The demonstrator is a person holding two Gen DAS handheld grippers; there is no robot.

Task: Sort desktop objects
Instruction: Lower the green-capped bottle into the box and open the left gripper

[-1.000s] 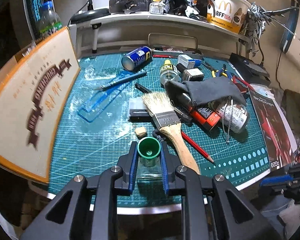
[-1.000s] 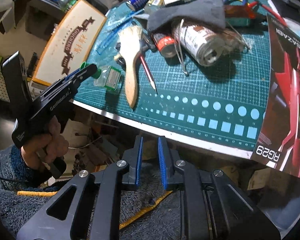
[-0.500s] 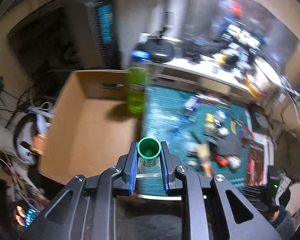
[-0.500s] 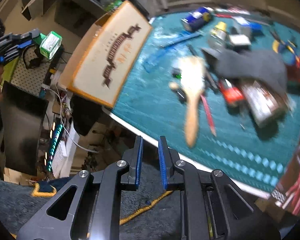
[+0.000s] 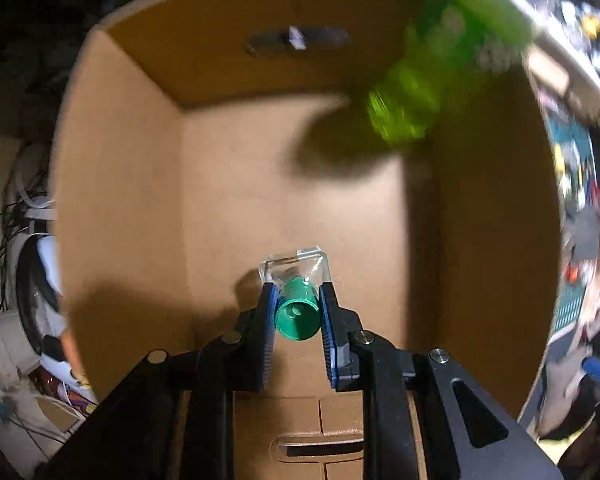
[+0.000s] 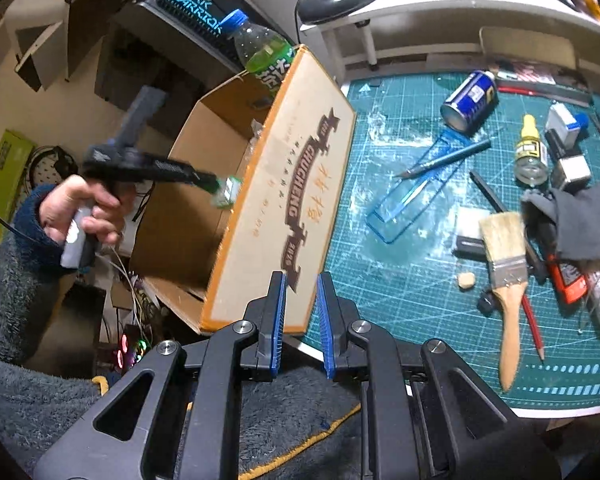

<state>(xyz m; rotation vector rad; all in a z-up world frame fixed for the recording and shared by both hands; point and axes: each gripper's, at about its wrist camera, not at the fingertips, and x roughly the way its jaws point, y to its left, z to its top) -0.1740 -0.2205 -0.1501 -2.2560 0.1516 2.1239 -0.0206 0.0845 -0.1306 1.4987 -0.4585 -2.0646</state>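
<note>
The left hand-held gripper (image 5: 297, 312) pinches the small clear glass bottle with a green cap (image 5: 296, 290) right above the big brown cardboard box (image 5: 120, 200), probably to drop it inside. The right hand-held gripper (image 6: 300, 320) waits empty, slightly spread, near the table (image 6: 420, 300), where the wooden paintbrush (image 6: 504, 264) lies.

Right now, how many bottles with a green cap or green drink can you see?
2. The small green-capped bottle is shut in the left gripper over the cardboard box; the green drink bottle stands behind the box. More may hide under the grey cloth.
</note>
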